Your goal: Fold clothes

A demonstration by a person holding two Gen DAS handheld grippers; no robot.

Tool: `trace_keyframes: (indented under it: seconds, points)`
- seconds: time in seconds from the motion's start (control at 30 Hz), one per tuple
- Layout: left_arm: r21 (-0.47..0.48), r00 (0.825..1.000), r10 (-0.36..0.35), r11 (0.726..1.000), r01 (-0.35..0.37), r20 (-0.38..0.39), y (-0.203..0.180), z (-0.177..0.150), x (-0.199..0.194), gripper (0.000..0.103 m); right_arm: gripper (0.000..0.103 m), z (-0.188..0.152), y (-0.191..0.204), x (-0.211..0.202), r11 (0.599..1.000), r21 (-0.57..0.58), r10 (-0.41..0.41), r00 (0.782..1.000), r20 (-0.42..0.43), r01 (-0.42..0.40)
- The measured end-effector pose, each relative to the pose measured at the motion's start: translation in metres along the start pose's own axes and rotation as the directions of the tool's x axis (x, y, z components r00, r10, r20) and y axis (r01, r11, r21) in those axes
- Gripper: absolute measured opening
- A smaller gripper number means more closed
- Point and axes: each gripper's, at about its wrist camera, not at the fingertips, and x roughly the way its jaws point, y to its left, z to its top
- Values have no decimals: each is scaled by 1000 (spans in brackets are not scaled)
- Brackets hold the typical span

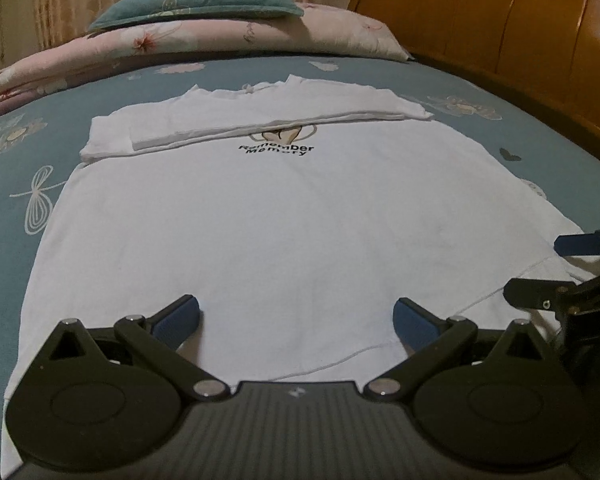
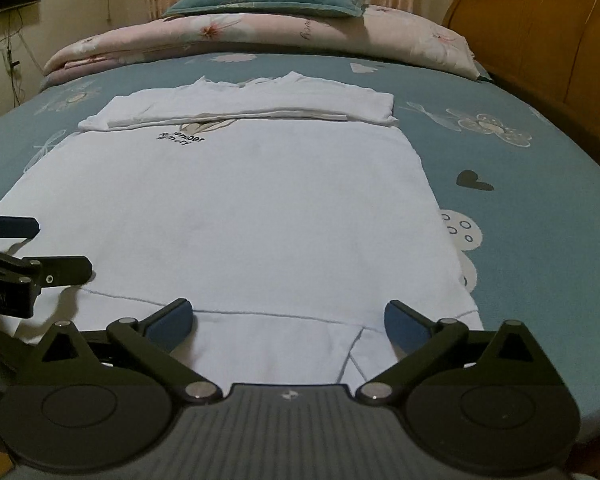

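Left gripper [image 1: 296,316] and right gripper [image 2: 288,316] are hovering wide apart, empty, over the shirt's [image 1: 260,220] near hem. Shirt is lying on the blue bed [image 2: 520,184]; headboard [image 2: 540,40] is standing far right.

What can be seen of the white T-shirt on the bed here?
The white T-shirt lies flat on the blue patterned bedsheet, soft cotton-like cloth, mostly smooth. Its far end, with collar and sleeves, is folded back over the body into a band partly covering a cartoon print and black lettering. The stitched hem is nearest the cameras. The open left claw and open right claw sit over the hem, gripping nothing.
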Motion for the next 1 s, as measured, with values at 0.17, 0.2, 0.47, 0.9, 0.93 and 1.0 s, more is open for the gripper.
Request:
trace_keyframes:
  seconds: [0.17,0.2,0.47,0.9,0.93,1.0]
  points:
    - [4,1000,-15,1000,15,23,2,-6,-4,102,103,-3,-1,-7,1000,12,5,1000,-10,-4]
    - [8,1000,-20,1000,19,20,3,-6,-5,102,103,-3,-2,-8,1000,14,12,1000,-10,-12]
    - [-30,998,-48,998,47,-32,11,5,-12,102,103,39,-42,-11,986,110,120,990,80,-128]
    - [24,997,-79,997,79,10,20,16,15,102,103,139,-83,113,939,250,230,972,49,-235]
    - [24,996,-84,996,84,11,21,16,15,102,103,140,-84,123,941,256,221,975,27,-220]
    - [16,995,-97,995,97,17,24,16,15,102,103,135,-86,129,950,250,193,981,4,-188]
